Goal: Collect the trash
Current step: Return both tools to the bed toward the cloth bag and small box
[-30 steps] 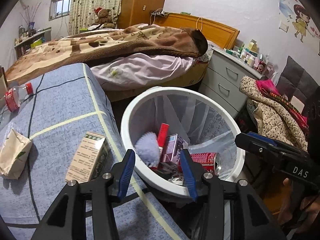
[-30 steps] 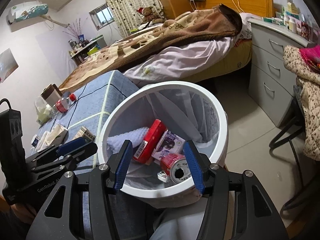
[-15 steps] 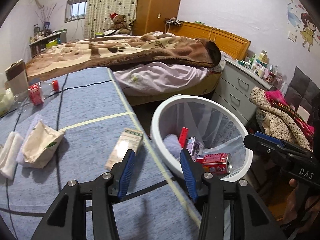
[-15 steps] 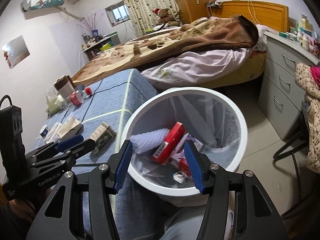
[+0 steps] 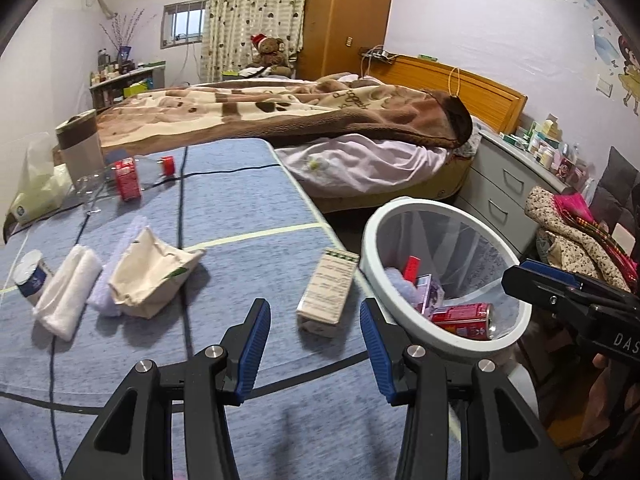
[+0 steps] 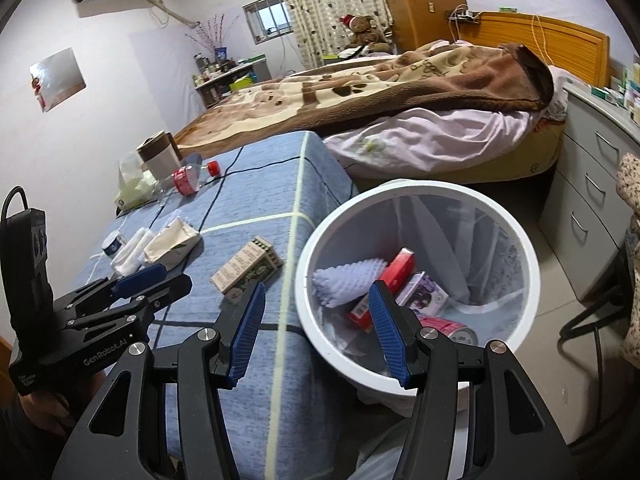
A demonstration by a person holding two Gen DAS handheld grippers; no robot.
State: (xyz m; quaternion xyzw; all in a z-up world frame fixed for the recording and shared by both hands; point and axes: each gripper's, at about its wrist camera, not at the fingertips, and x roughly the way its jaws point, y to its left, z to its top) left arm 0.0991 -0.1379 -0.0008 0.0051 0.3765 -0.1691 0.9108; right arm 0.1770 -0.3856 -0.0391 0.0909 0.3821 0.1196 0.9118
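A white trash bin (image 5: pixel 370 256) (image 6: pixel 304 264) with a clear liner stands beside the blue table; a red can (image 5: pixel 464 316), a red box (image 6: pixel 394 270) and other scraps lie inside. On the table lie a beige carton (image 5: pixel 328 292) (image 6: pixel 246 266), a crumpled paper bag (image 5: pixel 148 272) (image 6: pixel 172 242), a rolled white towel (image 5: pixel 68 296) and a small white tub (image 5: pixel 28 276). My left gripper (image 5: pixel 314 340) hovers open and empty over the table just short of the carton. My right gripper (image 6: pixel 316 328) is open and empty above the bin's near rim.
At the table's far end are a red-labelled plastic bottle (image 5: pixel 128 178), a tissue pack (image 5: pixel 38 192) and a brown-and-white cup (image 5: pixel 78 148). Behind lies a bed with a brown blanket (image 5: pixel 280 108). A grey drawer unit (image 5: pixel 508 192) and a clothes-draped chair (image 5: pixel 576 232) stand right of the bin.
Both grippers have swung left from over the bin toward the table. The carton now lies ahead of the left jaws, and the towel, tub and bag have come into view. Jaw openings are unchanged.
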